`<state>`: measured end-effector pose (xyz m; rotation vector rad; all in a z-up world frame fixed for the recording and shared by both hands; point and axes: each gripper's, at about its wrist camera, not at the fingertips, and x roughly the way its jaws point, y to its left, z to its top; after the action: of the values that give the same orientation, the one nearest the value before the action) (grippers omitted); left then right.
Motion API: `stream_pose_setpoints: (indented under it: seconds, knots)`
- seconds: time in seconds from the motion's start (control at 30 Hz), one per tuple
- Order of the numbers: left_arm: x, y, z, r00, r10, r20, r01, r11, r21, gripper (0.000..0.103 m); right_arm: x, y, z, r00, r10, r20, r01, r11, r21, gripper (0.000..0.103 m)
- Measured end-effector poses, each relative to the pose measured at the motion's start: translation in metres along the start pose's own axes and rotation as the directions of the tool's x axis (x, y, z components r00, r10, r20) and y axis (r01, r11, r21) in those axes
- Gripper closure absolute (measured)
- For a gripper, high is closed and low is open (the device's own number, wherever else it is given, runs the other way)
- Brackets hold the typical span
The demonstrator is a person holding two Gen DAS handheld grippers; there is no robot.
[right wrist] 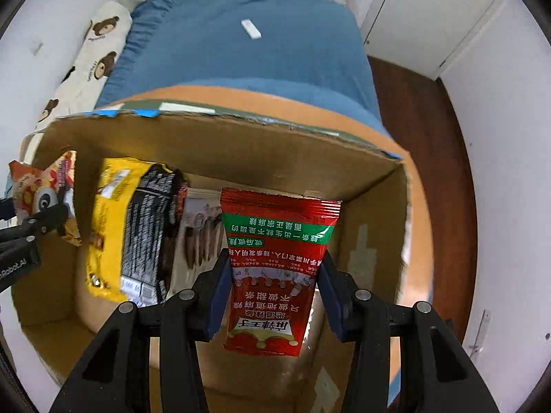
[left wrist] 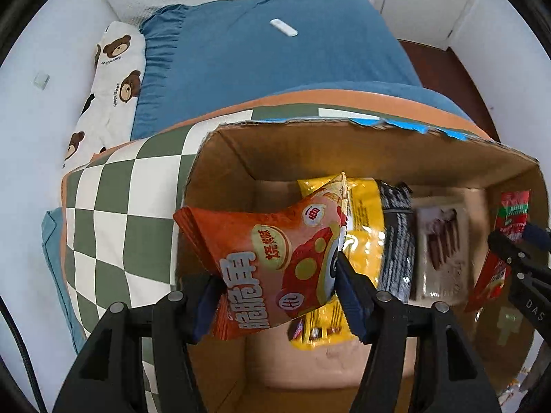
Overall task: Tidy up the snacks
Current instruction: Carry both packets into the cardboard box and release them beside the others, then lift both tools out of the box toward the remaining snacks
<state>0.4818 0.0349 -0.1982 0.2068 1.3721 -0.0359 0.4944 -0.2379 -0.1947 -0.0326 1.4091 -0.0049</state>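
Observation:
My left gripper (left wrist: 275,292) is shut on an orange snack bag (left wrist: 265,258) and holds it over the left end of an open cardboard box (left wrist: 378,144). My right gripper (right wrist: 273,285) is shut on a red snack packet (right wrist: 275,275) and holds it over the right part of the same box (right wrist: 241,144). Inside the box stand a yellow bag (left wrist: 365,220), a black-and-white packet (left wrist: 396,241) and a pale packet with brown sticks (left wrist: 440,241). The right gripper with the red packet also shows at the right edge of the left wrist view (left wrist: 509,251).
The box sits on a green-and-white checkered cushion (left wrist: 113,213) on a bed with a blue sheet (left wrist: 275,62). A bear-print pillow (left wrist: 110,86) lies at the left by the white wall. A small white remote (left wrist: 283,27) lies on the sheet. Wooden floor (right wrist: 423,110) is at the right.

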Motion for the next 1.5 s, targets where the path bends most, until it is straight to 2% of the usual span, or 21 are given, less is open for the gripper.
stream_pose_setpoints:
  seconds: [0.03,0.13,0.17,0.2,0.23,0.47,0.7,0.97,1.07,1.2,1.5]
  knots:
    - [0.002,0.001,0.002,1.0,0.008,0.001,-0.008,1.0,-0.01,0.039,0.006,-0.001,0.003,1.0,0.009,-0.012,-0.009,1.0,0.015,0.05]
    - [0.008,0.004,0.007,1.0,0.019,0.014,-0.018,0.999,-0.034,0.033,0.025,-0.006,0.008,0.997,0.054,-0.059,-0.051,0.997,0.061,0.026]
    - [0.006,0.004,0.008,1.0,0.015,0.015,-0.015,0.999,-0.036,0.02,0.03,-0.004,0.009,0.997,0.051,-0.056,-0.048,0.997,0.062,0.014]
    - [0.005,0.005,0.008,1.0,-0.001,0.021,0.001,0.999,-0.037,0.012,0.032,-0.003,0.009,0.998,0.039,-0.057,-0.036,0.997,0.062,0.01]
    - [0.004,0.004,0.009,1.0,-0.009,0.028,0.01,0.999,-0.041,0.011,0.032,-0.002,0.009,0.998,0.038,-0.057,-0.035,0.998,0.06,0.009]
    - [-0.004,0.005,0.002,0.999,-0.029,0.041,0.032,0.998,-0.058,0.011,0.039,-0.002,0.001,0.996,0.072,-0.058,-0.067,0.994,0.081,0.009]
    - [-0.022,0.005,-0.022,0.996,-0.066,0.068,0.07,0.995,-0.068,0.011,0.016,-0.003,-0.041,0.993,0.119,-0.021,-0.116,0.987,0.113,0.009]
    - [-0.049,0.003,-0.052,0.989,-0.084,0.12,0.091,0.994,-0.058,0.011,-0.009,0.009,-0.08,0.992,0.122,0.04,-0.126,0.984,0.124,0.009]
    - [-0.063,0.003,-0.067,0.984,-0.092,0.153,0.101,0.994,-0.051,0.011,-0.027,0.015,-0.097,0.991,0.112,0.075,-0.121,0.986,0.117,0.009]
    - [-0.085,0.0,-0.087,0.974,-0.09,0.206,0.098,0.995,-0.028,0.011,-0.052,0.017,-0.103,0.987,0.112,0.119,-0.125,0.987,0.103,0.009]
    - [-0.133,-0.002,-0.129,0.941,-0.103,0.323,0.113,0.994,-0.01,0.011,-0.107,0.025,-0.137,0.963,0.095,0.252,-0.12,0.989,0.087,0.009]
